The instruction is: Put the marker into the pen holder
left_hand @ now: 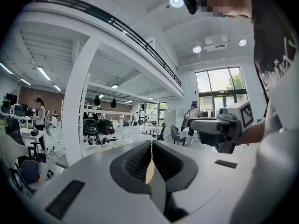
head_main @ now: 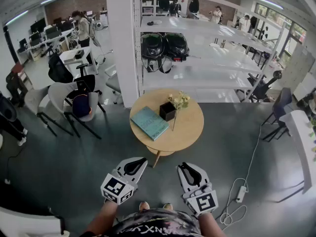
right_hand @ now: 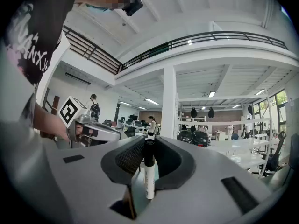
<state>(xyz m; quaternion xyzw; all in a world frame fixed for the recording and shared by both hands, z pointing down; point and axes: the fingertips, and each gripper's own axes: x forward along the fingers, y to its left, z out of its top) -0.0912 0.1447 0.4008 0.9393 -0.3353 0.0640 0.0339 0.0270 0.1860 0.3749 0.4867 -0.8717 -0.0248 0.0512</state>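
One marker [right_hand: 149,171] stands upright between the pads of the right hand-held gripper [right_hand: 148,146], whose jaws are closed partway and clamp its barrel. Its black cap is at the top and its white barrel points down, so its long axis runs top to bottom across the line of the jaws. The left hand-held gripper [left_hand: 152,146] has its jaws drawn together with nothing between them. In the head view both are held side by side over the grey floor [head_main: 74,172], short of a round wooden desk [head_main: 187,127]. There a black pen holder [head_main: 167,111] sits just beside a teal book [head_main: 149,122], well apart from the marker.
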